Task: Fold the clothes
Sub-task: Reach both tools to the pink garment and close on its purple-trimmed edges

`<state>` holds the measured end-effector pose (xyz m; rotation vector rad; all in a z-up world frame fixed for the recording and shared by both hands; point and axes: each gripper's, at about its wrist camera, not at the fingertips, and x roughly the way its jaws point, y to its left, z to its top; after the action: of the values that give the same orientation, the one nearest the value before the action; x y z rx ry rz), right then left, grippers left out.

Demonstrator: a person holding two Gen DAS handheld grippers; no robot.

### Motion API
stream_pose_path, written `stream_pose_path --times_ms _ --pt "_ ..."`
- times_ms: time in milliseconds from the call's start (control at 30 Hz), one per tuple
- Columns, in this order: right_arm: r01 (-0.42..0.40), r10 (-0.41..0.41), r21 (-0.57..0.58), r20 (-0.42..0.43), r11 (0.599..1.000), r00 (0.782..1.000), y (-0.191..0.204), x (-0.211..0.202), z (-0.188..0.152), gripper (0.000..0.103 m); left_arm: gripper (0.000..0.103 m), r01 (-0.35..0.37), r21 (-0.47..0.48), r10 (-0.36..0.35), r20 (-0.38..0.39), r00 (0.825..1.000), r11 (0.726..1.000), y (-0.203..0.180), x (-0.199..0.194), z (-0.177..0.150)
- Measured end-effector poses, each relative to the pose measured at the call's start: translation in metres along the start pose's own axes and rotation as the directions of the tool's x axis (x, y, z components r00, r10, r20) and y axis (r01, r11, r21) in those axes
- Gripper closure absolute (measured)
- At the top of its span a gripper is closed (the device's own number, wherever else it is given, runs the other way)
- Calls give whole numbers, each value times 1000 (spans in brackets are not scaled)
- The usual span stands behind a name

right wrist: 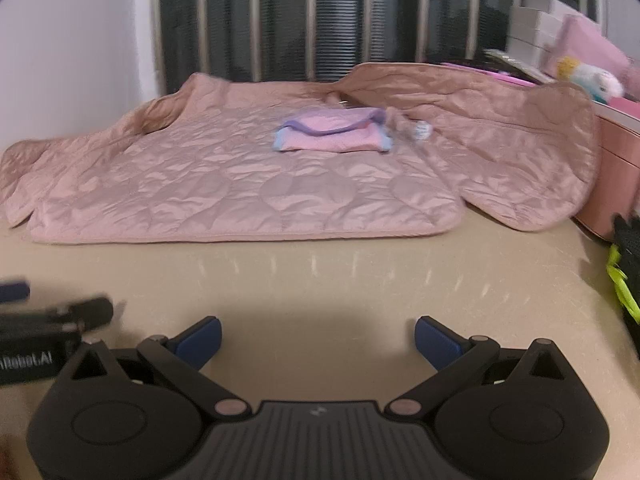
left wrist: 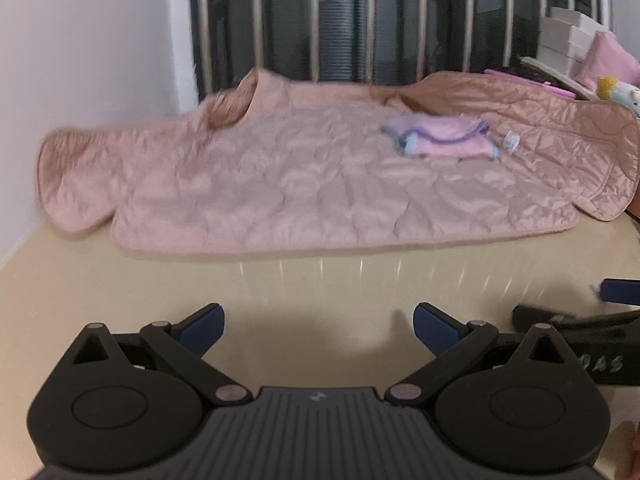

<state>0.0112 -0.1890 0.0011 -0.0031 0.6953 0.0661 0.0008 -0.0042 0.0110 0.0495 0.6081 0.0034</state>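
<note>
In the left wrist view, a white wall (left wrist: 88,60) fills the upper left of the frame, and dark vertical blinds (left wrist: 360,20) run across the top. Below them a pink quilted jacket (left wrist: 280,184) lies spread flat across the middle of the beige counter (left wrist: 300,292), one sleeve at the left edge, the other at the right. A small folded pink garment (left wrist: 444,142) with lilac and pale blue trim rests on the jacket, right of centre. At the upper right stand white boxes (left wrist: 568,36) and a soft toy (left wrist: 620,92). At the bottom centre the left gripper (left wrist: 319,326) hangs over bare counter, its blue-padded fingers spread wide and holding nothing. Part of the right gripper shows at the lower right edge, blurred.

In the right wrist view the jacket (right wrist: 240,184) again spans the middle of the frame, with the folded garment (right wrist: 332,136) on it near the centre. A pink box (right wrist: 616,176) sits at the right edge, just beside the jacket's right sleeve. The right gripper (right wrist: 318,340) at the bottom centre is also wide open and empty, over the counter (right wrist: 320,280), well short of the jacket's hem.
</note>
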Motion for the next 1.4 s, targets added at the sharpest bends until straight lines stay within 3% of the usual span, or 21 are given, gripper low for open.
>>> stream_pose_path --times_ms 133,267,467,567,667,767,800,900,967,1033,1133,1200,1233,1300,1367,1400 --pt "-44 41 -36 -67 998 997 -5 7 24 1 0 -3 71 -2 63 998 997 -9 -4 30" --pt "-99 101 49 -29 994 994 -30 7 65 1 0 15 77 -21 78 997 997 -8 11 70" --pt "-151 153 201 3 968 988 -73 48 141 0 0 17 13 -18 87 996 1000 -5 69 141" --pt "-148 153 278 1 949 988 -89 89 176 1 1 -17 -89 23 71 997 996 -1 108 173" --pt "-200 217 402 2 894 976 -106 128 196 9 1 101 -152 -101 7 995 983 -6 141 186" --pt "-232 269 498 -3 836 963 -121 162 212 19 1 212 -222 -228 -49 973 952 -11 174 199" --pt "-218 254 496 -5 840 967 -122 168 216 19 1 241 -242 -263 -64 963 940 -13 185 202" --pt "-196 241 487 -30 851 970 -123 183 222 22 4 239 -263 -282 -138 949 935 -24 211 197" --pt "-220 276 503 -38 836 961 -127 192 222 31 15 257 -263 -303 -151 941 930 -28 216 198" --pt "-246 312 522 -40 817 949 -132 198 222 58 20 295 -245 -332 -126 935 924 -30 212 198" --pt "-248 326 513 -67 822 943 -133 204 225 84 22 349 -217 -375 -91 923 912 -34 208 199" --pt "-274 330 498 -26 823 944 -133 204 226 97 33 385 -196 -404 -67 912 902 -37 204 200" --pt "-285 332 488 -11 825 943 -132 203 227 98 39 402 -186 -418 -56 907 897 -38 203 200" --pt "-307 326 465 41 830 945 -131 196 229 101 37 436 -164 -447 -34 894 885 -40 199 201" --pt "-348 333 462 116 816 936 -134 185 232 101 23 469 -141 -475 -12 880 872 -43 196 202" --pt "-366 337 462 149 808 930 -136 179 234 101 11 485 -130 -489 -2 872 865 -44 194 202"
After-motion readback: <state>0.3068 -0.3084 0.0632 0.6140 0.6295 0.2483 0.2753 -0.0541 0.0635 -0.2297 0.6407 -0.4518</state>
